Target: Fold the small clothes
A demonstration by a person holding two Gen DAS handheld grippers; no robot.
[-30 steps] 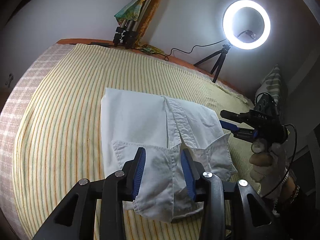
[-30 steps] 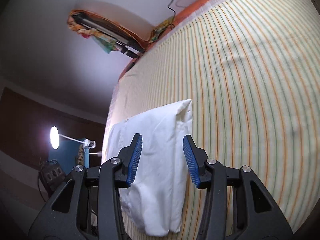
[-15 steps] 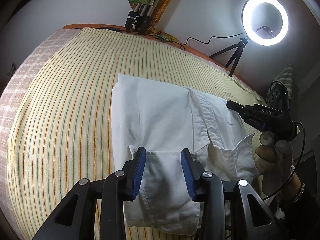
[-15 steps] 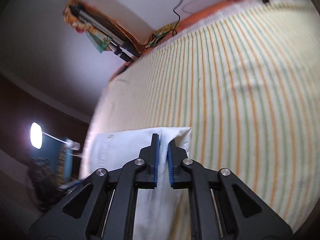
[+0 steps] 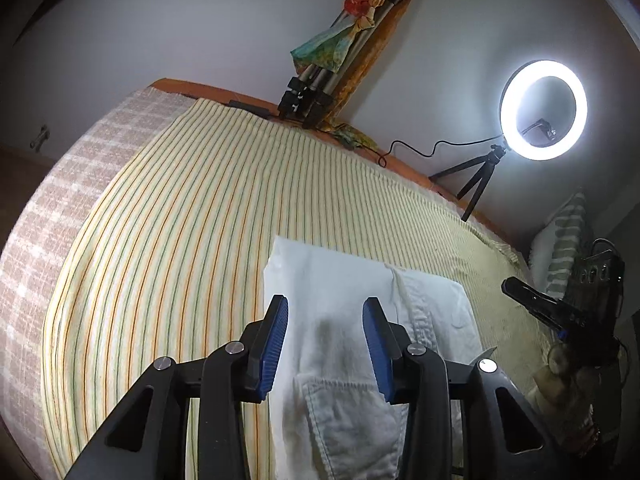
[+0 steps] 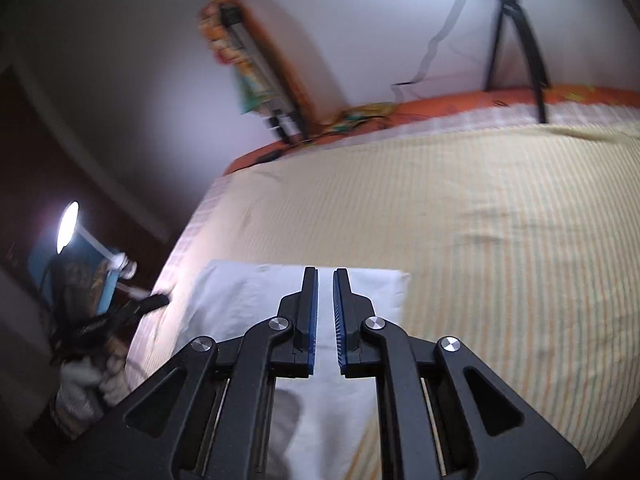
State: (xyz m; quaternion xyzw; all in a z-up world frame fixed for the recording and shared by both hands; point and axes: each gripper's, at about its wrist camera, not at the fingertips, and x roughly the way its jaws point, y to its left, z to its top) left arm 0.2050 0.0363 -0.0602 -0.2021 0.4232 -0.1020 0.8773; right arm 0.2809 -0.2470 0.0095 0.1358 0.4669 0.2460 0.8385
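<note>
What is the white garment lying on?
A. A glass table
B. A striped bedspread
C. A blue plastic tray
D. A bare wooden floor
B: the folded white garment lies flat on a bedspread with thin yellow, orange and green stripes, which shows around it in the left wrist view.

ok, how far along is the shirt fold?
Done: the shirt lies flat on the bed as a narrow rectangle, sides folded in. In hand: nothing. The left tool hovers open over it; the right tool has just closed its jaws, with no cloth between them. Left: probably a last end-to-end fold to halve it.
</note>
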